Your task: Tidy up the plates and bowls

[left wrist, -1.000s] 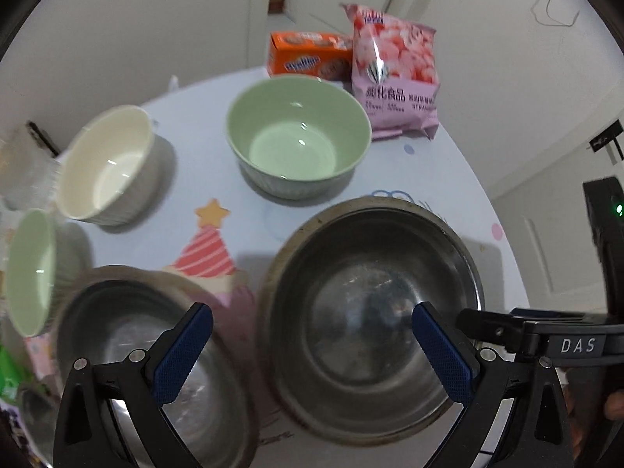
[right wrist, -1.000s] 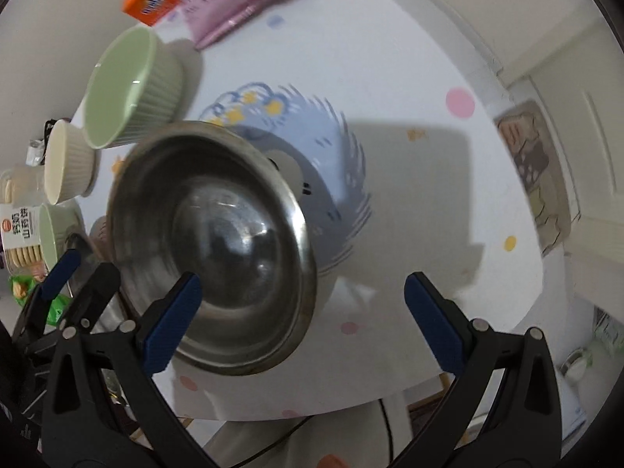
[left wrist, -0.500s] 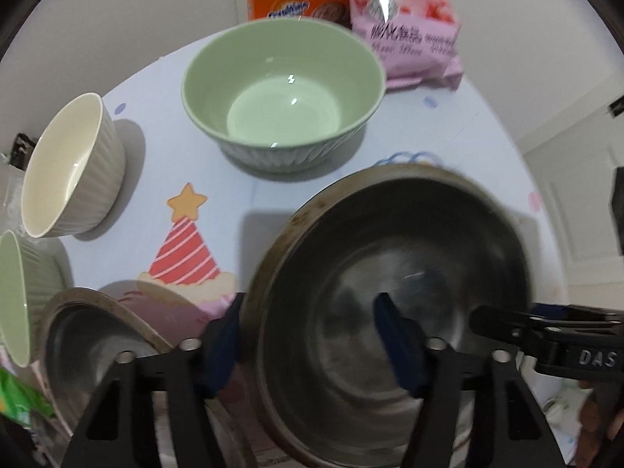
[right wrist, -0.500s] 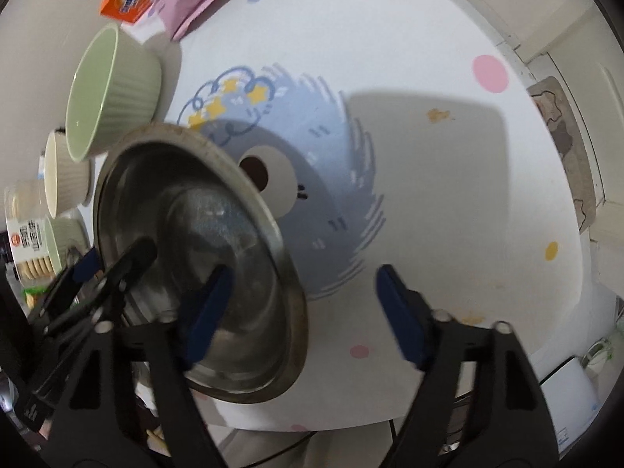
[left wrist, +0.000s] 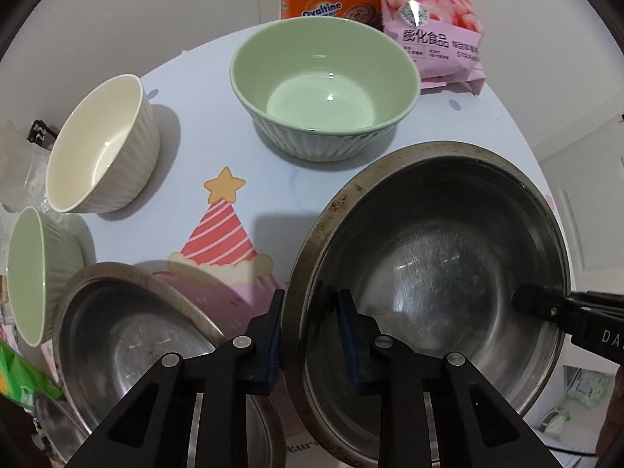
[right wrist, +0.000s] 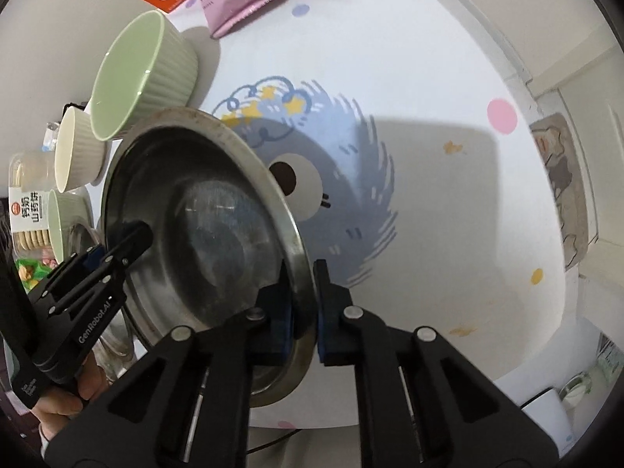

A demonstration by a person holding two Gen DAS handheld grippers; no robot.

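Observation:
A large steel bowl point(left wrist: 429, 265) point(right wrist: 202, 214) sits on the round table. My left gripper point(left wrist: 310, 335) straddles its left rim. The jaws are closing, and a gap still shows at the inner pad. My right gripper point(right wrist: 306, 312) is shut on the opposite rim, and its fingertip point(left wrist: 538, 304) shows inside the bowl. A second steel bowl point(left wrist: 128, 335) lies to the left. Behind stand a big green bowl point(left wrist: 323, 89) point(right wrist: 132, 74), a cream bowl point(left wrist: 101, 148) and a small green bowl point(left wrist: 35, 273).
An orange Ovaltine box point(left wrist: 327, 4) and a pink snack bag point(left wrist: 433, 23) stand at the table's far edge. A biscuit pack point(right wrist: 29, 214) and a green packet point(left wrist: 19, 382) lie at the left. The cartoon tablecloth point(right wrist: 429, 156) stretches right of the bowl. A hand point(right wrist: 78, 386) holds the left gripper.
Both grippers went from wide open to narrow, one over each side of the large steel bowl's rim. The right one has clamped the rim. Both views moved closer to the bowl.

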